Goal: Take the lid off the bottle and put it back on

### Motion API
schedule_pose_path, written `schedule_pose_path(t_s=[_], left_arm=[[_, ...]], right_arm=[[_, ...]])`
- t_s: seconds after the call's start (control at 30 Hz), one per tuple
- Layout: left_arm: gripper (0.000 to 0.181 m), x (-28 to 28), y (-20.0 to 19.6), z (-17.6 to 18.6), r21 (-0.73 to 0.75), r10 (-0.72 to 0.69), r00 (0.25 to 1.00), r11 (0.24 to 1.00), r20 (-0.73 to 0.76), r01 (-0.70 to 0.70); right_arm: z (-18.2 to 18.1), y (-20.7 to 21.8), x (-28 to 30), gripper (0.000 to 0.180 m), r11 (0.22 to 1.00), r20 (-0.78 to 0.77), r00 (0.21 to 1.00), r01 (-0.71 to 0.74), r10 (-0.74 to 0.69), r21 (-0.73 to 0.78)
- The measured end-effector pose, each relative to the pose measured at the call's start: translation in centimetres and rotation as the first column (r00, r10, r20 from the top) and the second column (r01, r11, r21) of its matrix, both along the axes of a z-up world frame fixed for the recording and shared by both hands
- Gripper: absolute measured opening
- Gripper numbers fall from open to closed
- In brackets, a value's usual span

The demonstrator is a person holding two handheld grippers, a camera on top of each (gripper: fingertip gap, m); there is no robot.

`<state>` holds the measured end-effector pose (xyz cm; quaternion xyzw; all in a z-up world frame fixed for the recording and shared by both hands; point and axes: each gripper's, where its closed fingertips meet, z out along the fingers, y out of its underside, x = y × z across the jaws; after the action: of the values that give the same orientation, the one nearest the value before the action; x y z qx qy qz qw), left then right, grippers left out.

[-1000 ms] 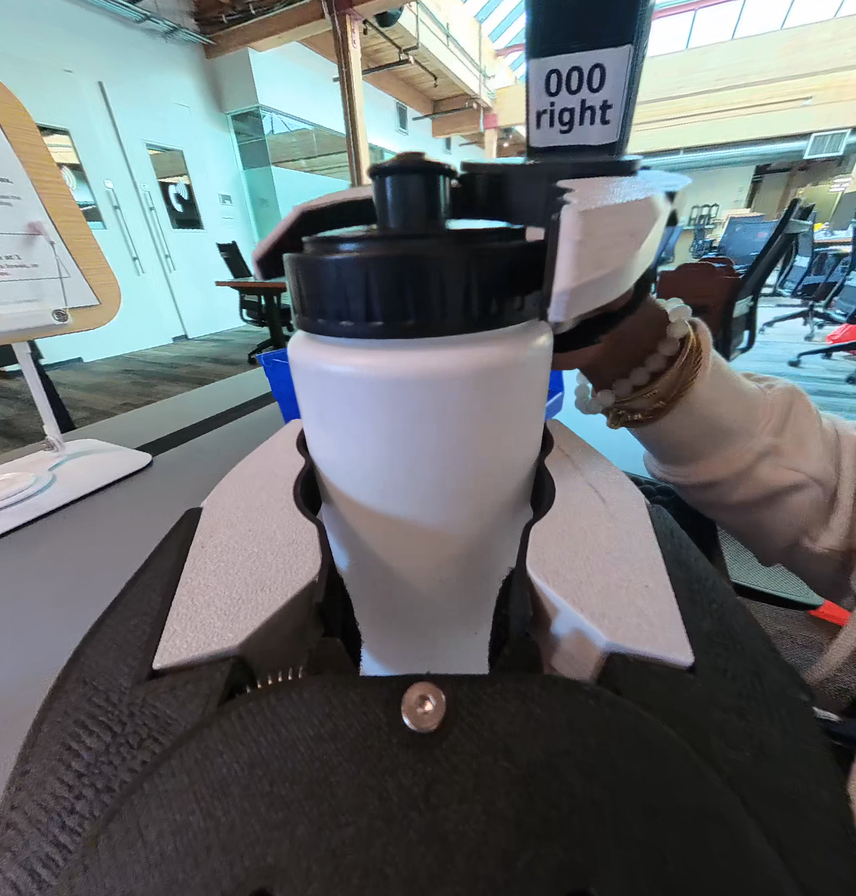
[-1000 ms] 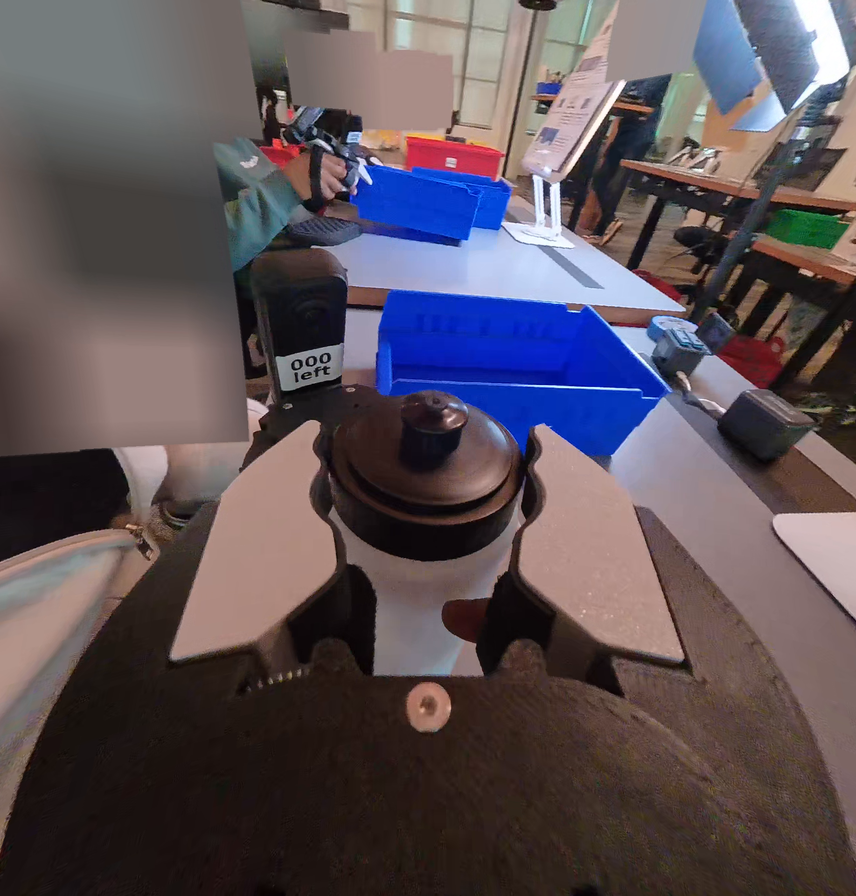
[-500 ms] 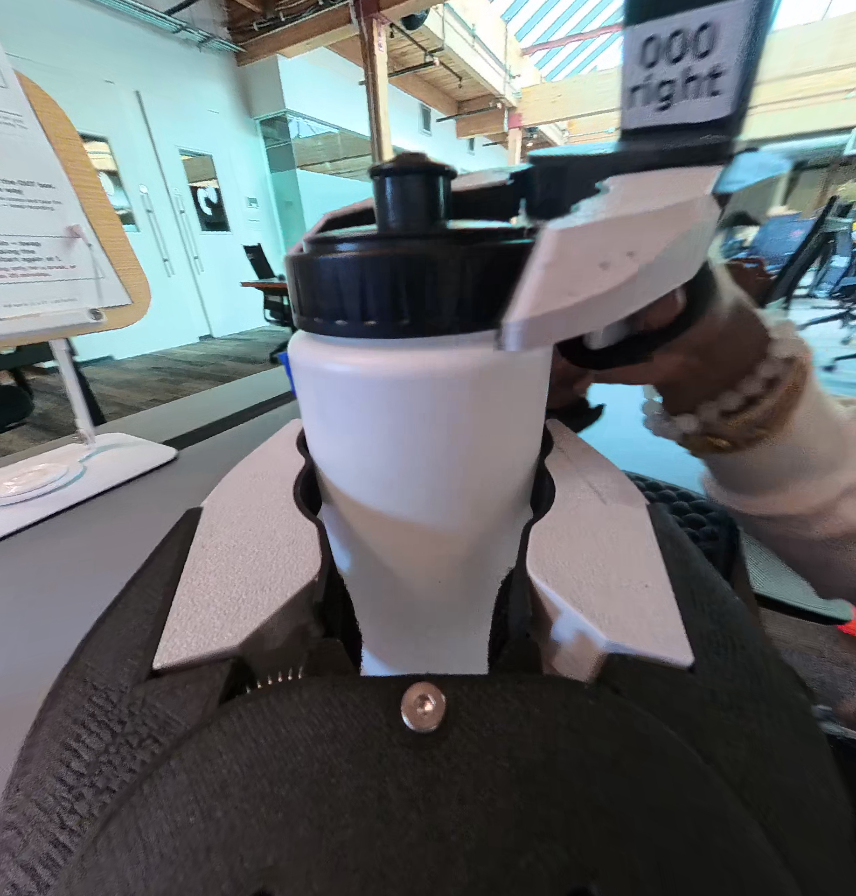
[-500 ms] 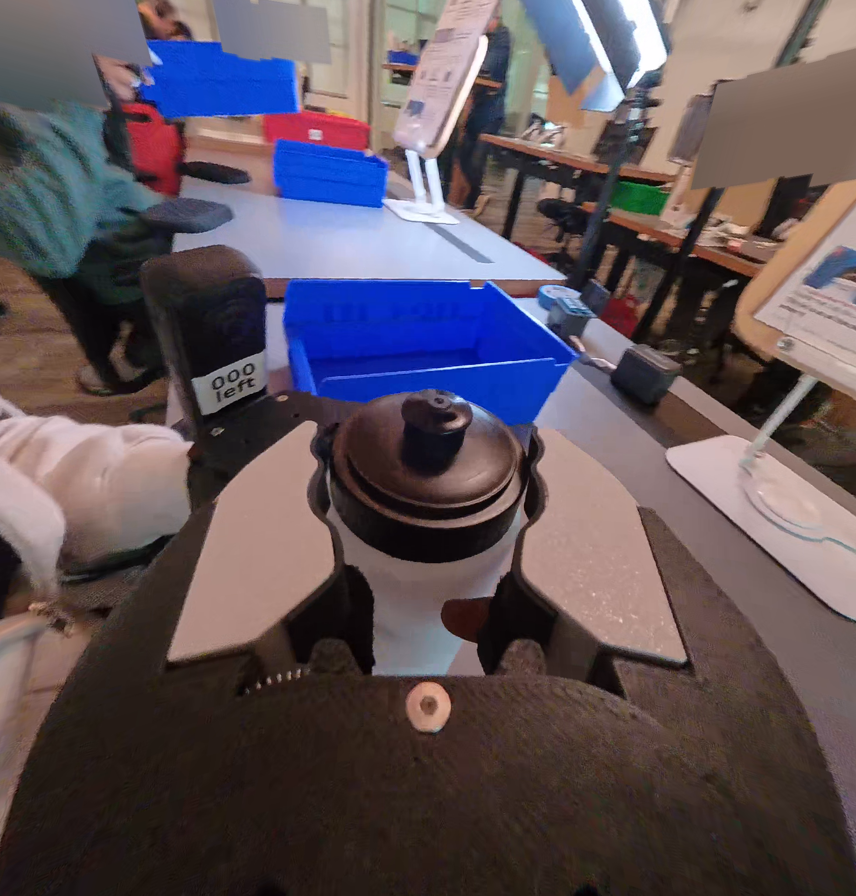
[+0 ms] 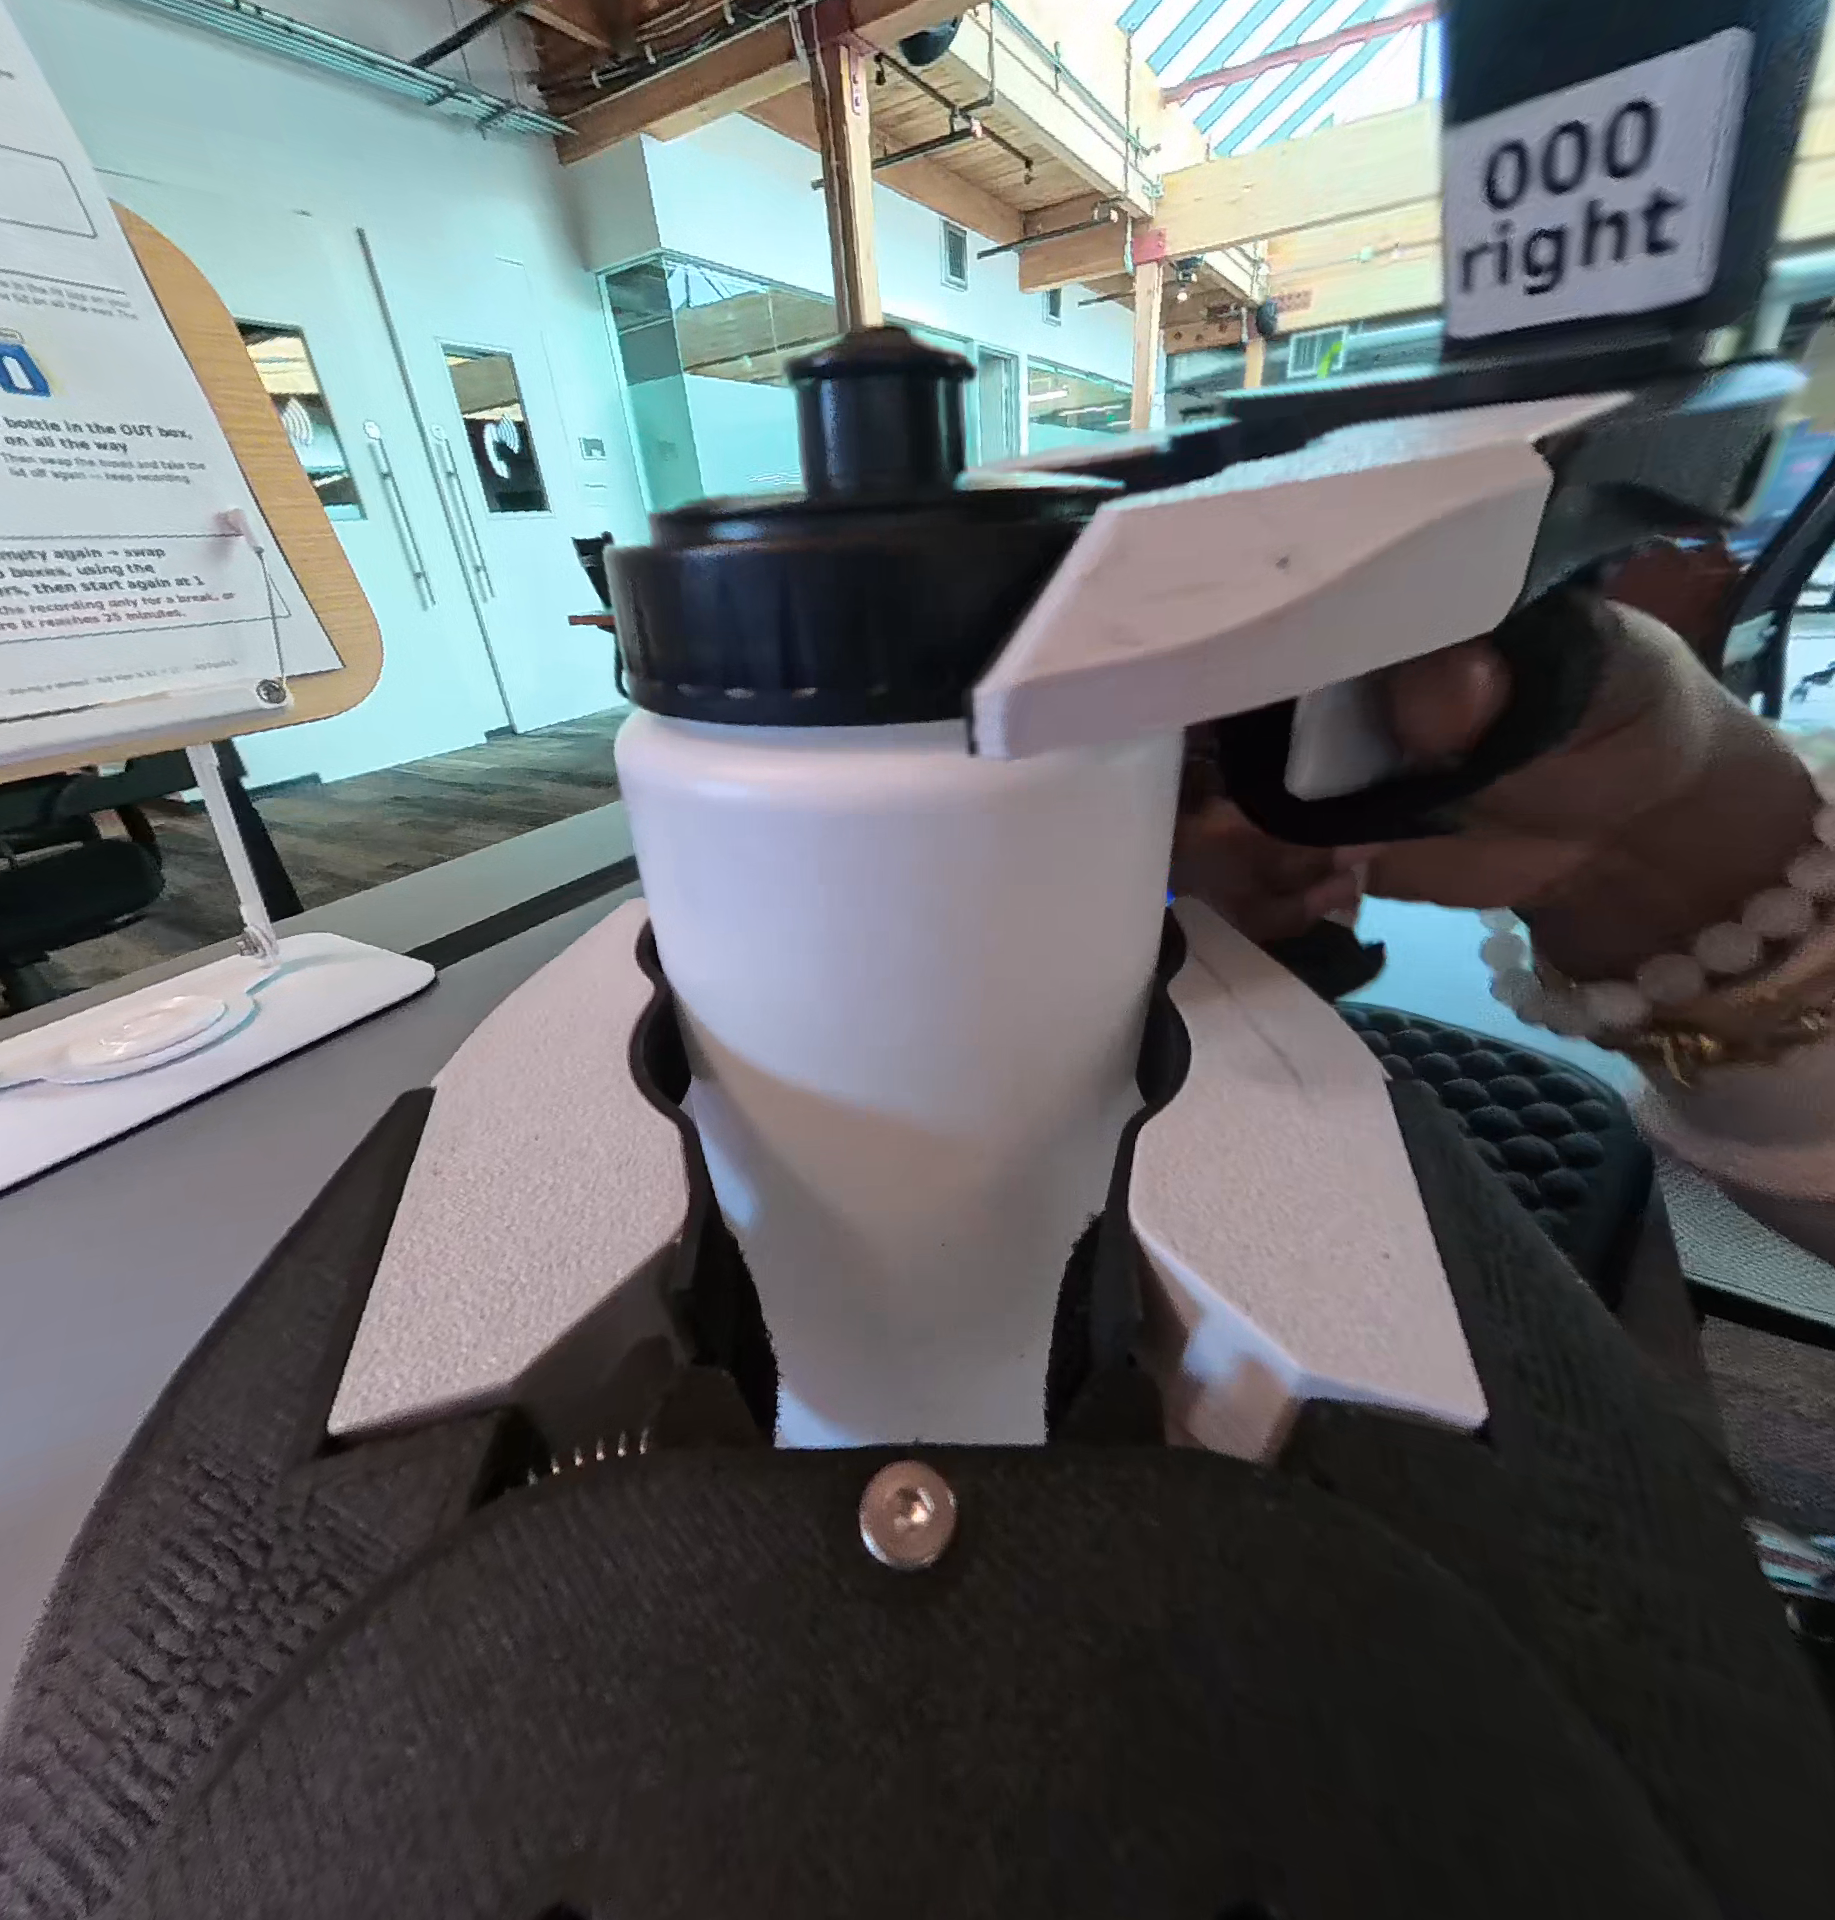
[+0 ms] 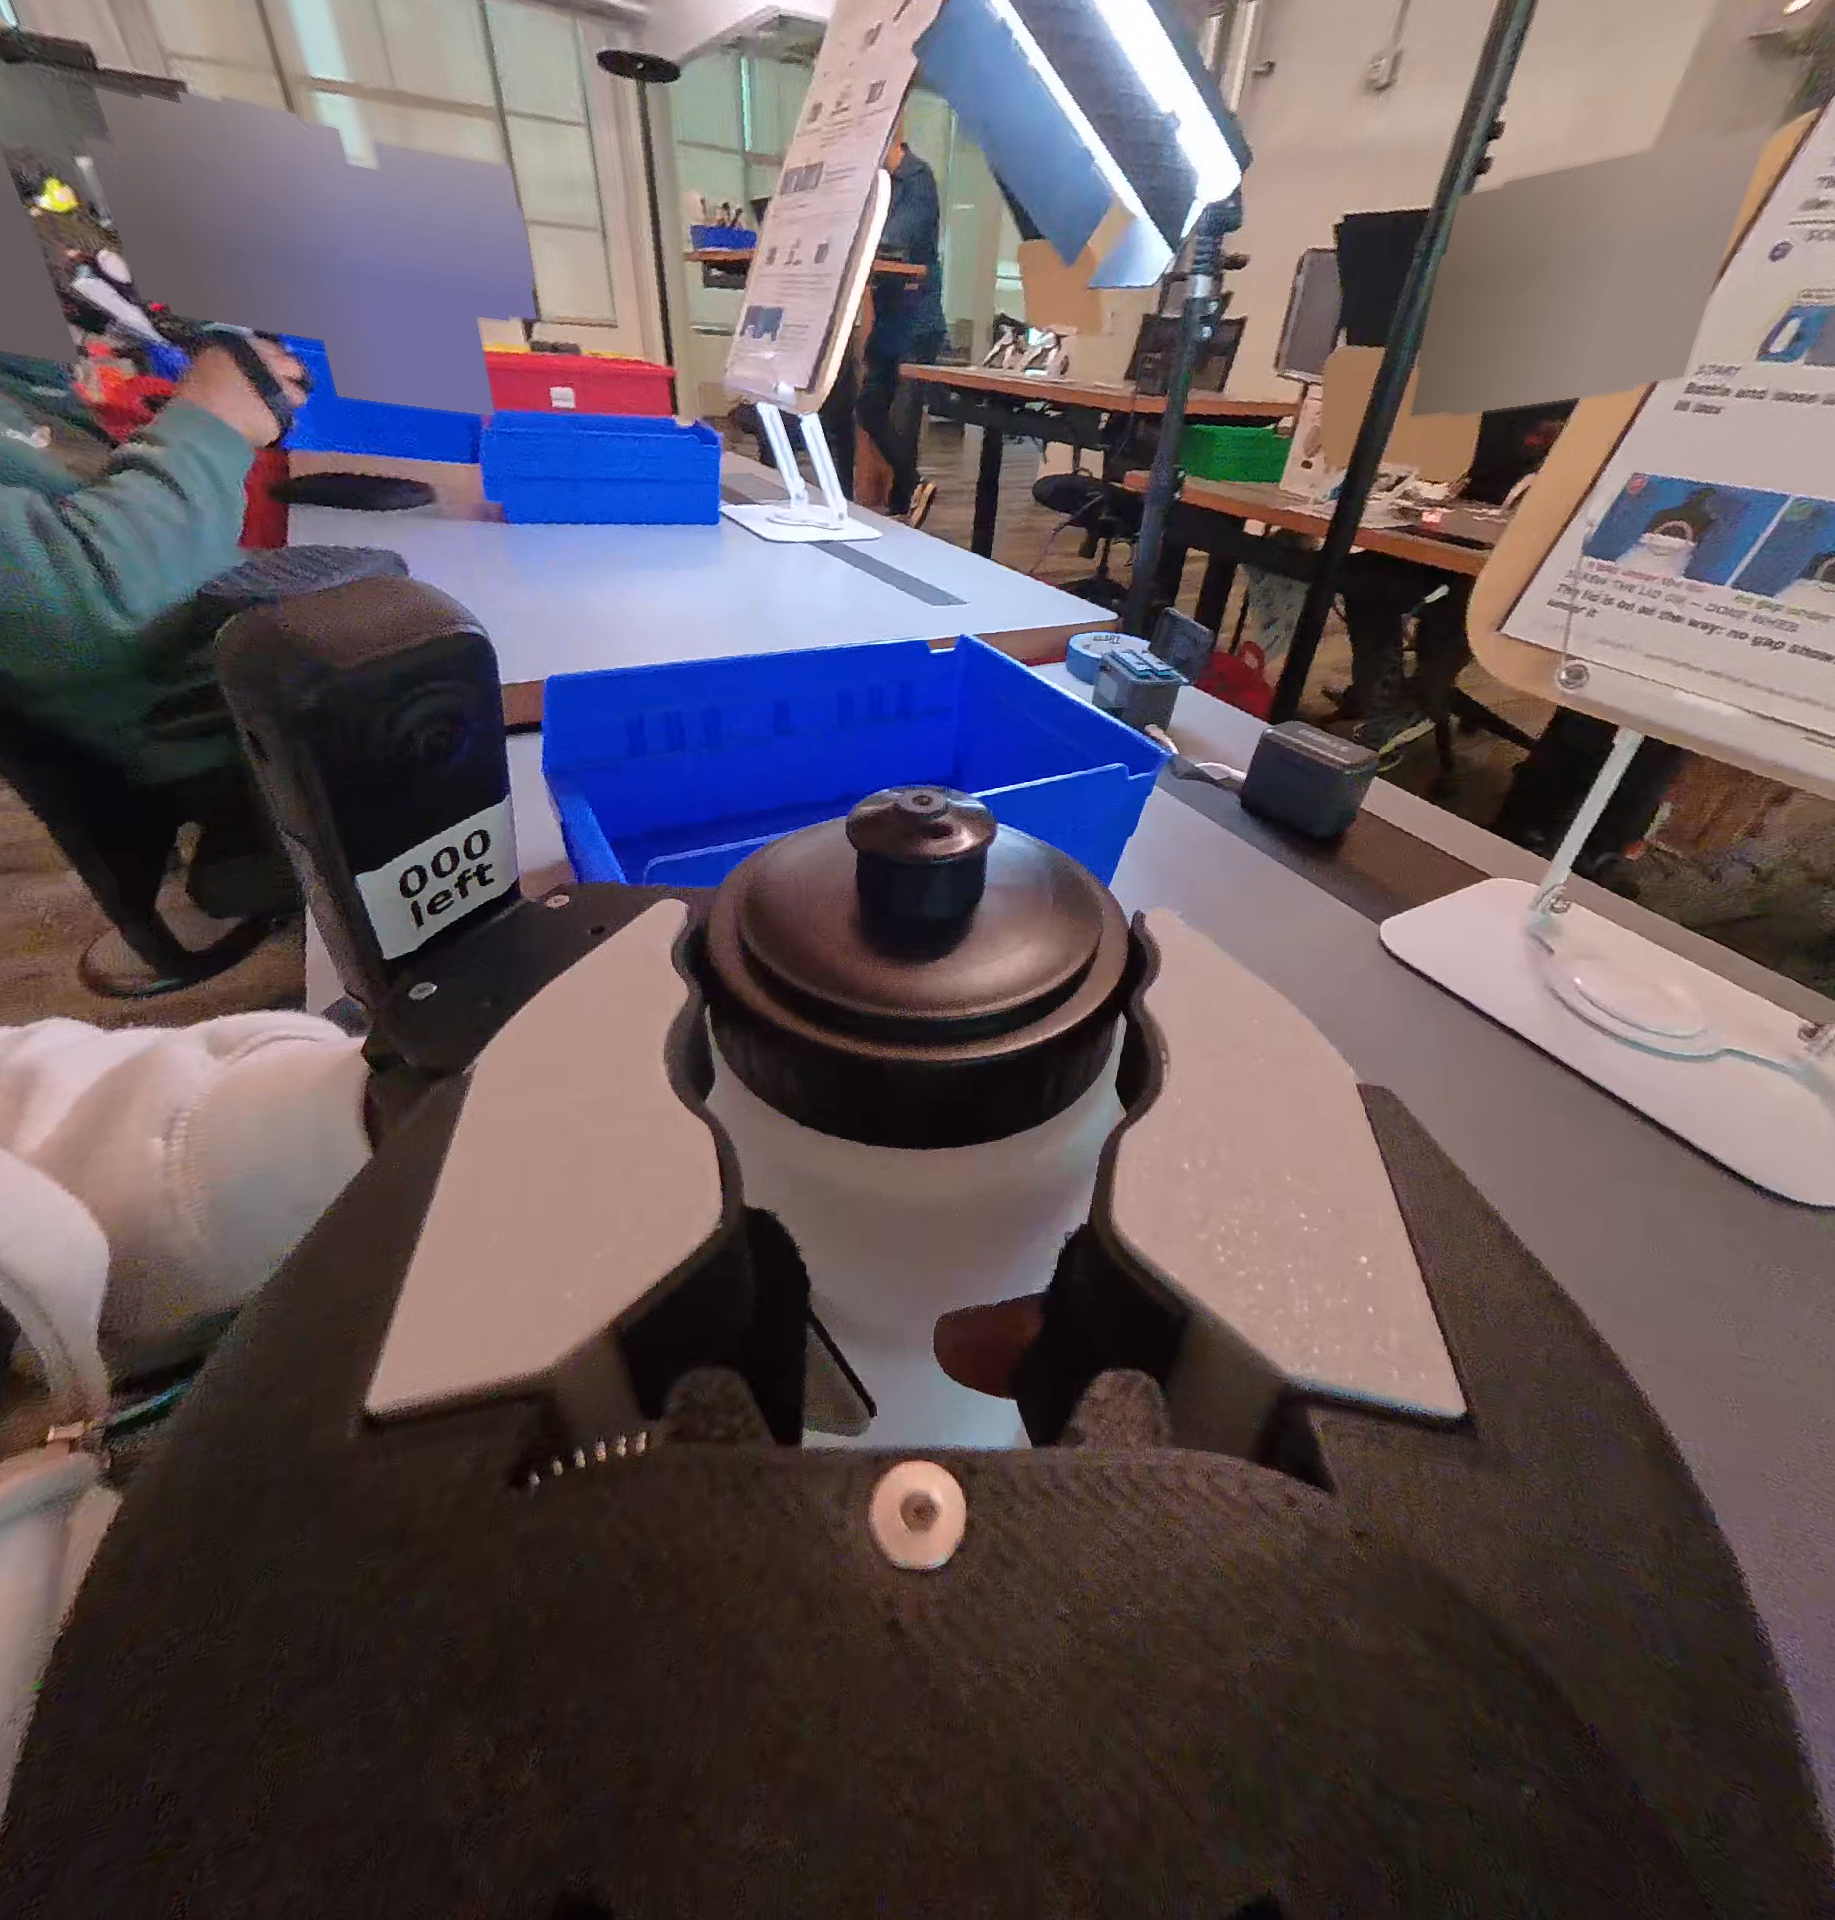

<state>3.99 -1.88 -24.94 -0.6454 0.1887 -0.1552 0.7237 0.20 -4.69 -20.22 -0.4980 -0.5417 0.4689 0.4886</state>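
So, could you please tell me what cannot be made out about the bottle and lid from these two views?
- Bottle base: both views, hidden behind each gripper's own black body.
- Whether the lid is screwed tight or loosened: threads sit inside the lid.
- Lid's far side: left wrist view, behind the right gripper, whose far finger is hidden too.
- Blue bin floor: right wrist view, partly behind the lid.

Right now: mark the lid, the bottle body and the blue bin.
lid [image 6: 918, 1003], right wrist view, on its black domed top beside the spout.
bottle [image 5: 897, 935], left wrist view, on the white body above the fingers.
blue bin [image 6: 778, 727], right wrist view, on its inner back wall.
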Motion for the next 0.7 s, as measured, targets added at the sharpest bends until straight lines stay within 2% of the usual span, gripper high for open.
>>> schedule_pose_path(t_s=[0.07,0.13,0.2,0.33,0.43,0.5,0.53,0.63,0.7], left_arm=[[0.087,0.3,-0.1,0.0,0.007,-0.019,1.000,1.000,-0.017,0.019],[0.087,0.2,0.0,0.0,0.003,-0.015,1.000,1.000,-0.013,0.015],[0.086,-0.1,0.1,0.0,-0.001,0.003,1.000,1.000,-0.009,-0.003],[0.087,-0.4,-0.1,0.0,0.000,0.006,1.000,1.000,0.005,-0.006],[0.087,-0.5,-0.1,0.1,0.013,0.016,1.000,1.000,0.009,-0.016],[0.087,-1.6,0.1,0.3,0.003,0.034,0.996,0.999,0.081,-0.034],[0.087,-2.4,0.1,0.8,0.013,0.041,0.988,0.999,0.146,-0.043],[0.087,-4.4,-0.7,3.4,0.108,0.009,0.933,0.993,0.361,-0.051],[0.086,-5.1,-1.4,4.6,0.172,-0.027,0.903,0.984,0.430,-0.052]], right_arm=[[0.1,-0.3,0.1,0.078,0.993,0.021,0.993,-0.115,0.115,0.013],[0.2,-0.3,0.1,0.077,0.986,0.025,0.986,-0.166,0.166,-0.006],[0.2,-0.2,-0.2,0.077,0.990,0.011,0.990,-0.142,0.142,-0.014],[0.3,-0.2,-0.3,0.076,1.000,-0.041,0.999,-0.002,0.001,-0.014],[0.3,-0.4,0.0,0.076,0.999,-0.088,0.996,-0.030,0.033,0.032],[0.3,0.0,0.6,0.105,0.999,-0.151,0.988,-0.039,0.042,0.026],[0.2,0.3,1.0,0.113,0.999,-0.181,0.983,-0.038,0.040,0.012],[-0.7,0.5,1.7,0.126,0.998,-0.231,0.972,-0.047,0.039,-0.030],[-2.8,-0.1,1.4,0.137,0.998,-0.163,0.984,-0.064,0.067,0.024]])
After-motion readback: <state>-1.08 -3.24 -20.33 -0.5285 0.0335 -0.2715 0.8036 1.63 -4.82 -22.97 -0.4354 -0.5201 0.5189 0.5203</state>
